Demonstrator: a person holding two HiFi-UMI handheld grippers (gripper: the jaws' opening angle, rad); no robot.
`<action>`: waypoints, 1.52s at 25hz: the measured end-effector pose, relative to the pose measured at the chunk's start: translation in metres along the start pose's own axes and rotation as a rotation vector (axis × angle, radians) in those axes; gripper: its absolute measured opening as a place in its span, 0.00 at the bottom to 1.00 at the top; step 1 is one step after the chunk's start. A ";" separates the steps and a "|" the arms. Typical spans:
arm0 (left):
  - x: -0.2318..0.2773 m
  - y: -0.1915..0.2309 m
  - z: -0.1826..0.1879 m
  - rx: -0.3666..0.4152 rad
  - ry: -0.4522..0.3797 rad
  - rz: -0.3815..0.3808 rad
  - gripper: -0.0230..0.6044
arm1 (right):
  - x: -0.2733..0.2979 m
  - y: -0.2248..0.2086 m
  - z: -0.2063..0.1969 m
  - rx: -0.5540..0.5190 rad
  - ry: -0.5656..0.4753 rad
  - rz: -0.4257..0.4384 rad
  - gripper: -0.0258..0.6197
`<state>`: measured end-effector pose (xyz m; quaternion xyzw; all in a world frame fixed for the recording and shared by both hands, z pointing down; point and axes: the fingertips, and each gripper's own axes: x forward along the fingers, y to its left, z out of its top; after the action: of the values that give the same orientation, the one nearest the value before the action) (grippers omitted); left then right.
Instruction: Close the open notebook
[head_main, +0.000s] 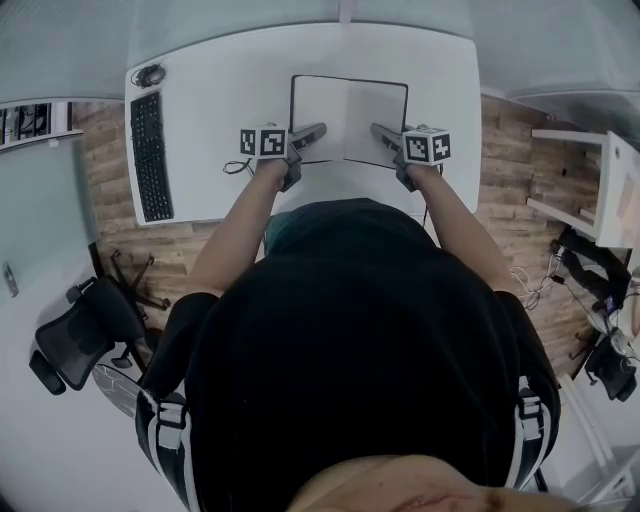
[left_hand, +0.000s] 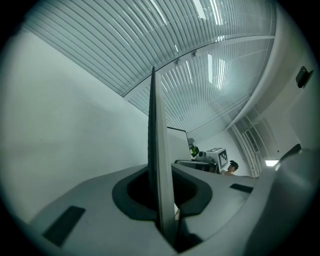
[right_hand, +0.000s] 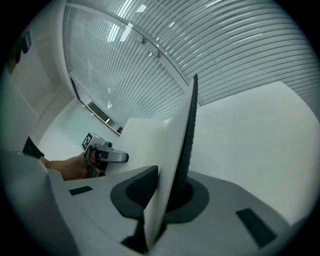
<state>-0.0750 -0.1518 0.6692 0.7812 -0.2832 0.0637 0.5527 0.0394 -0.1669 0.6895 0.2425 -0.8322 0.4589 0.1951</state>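
Note:
The open notebook (head_main: 348, 110) lies flat on the white desk (head_main: 230, 100), with white pages and a black cover edge showing all round. My left gripper (head_main: 318, 130) is over the near part of its left page, and my right gripper (head_main: 378, 130) is over the near part of its right page. Both point inward toward the spine. The left gripper view has the left gripper (left_hand: 153, 72) pressed into one thin blade with nothing in it, the notebook (left_hand: 177, 142) beyond. The right gripper (right_hand: 194, 82) looks the same, with the notebook (right_hand: 145, 132) behind it.
A black keyboard (head_main: 150, 155) lies along the desk's left side, with a small dark object (head_main: 150, 73) at its far end. A thin cable (head_main: 236, 167) trails near the front edge by my left hand. An office chair (head_main: 85, 335) stands on the floor at left.

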 end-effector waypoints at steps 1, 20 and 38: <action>0.000 0.003 -0.001 -0.003 0.003 0.003 0.13 | 0.002 -0.001 -0.001 -0.002 0.003 -0.005 0.14; 0.023 0.050 -0.023 -0.098 0.058 0.020 0.13 | 0.032 -0.040 -0.029 0.021 0.113 -0.082 0.14; 0.042 0.078 -0.044 -0.168 0.097 0.032 0.13 | 0.048 -0.069 -0.052 0.037 0.174 -0.128 0.14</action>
<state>-0.0706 -0.1460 0.7681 0.7234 -0.2729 0.0861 0.6283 0.0463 -0.1648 0.7873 0.2578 -0.7862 0.4803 0.2910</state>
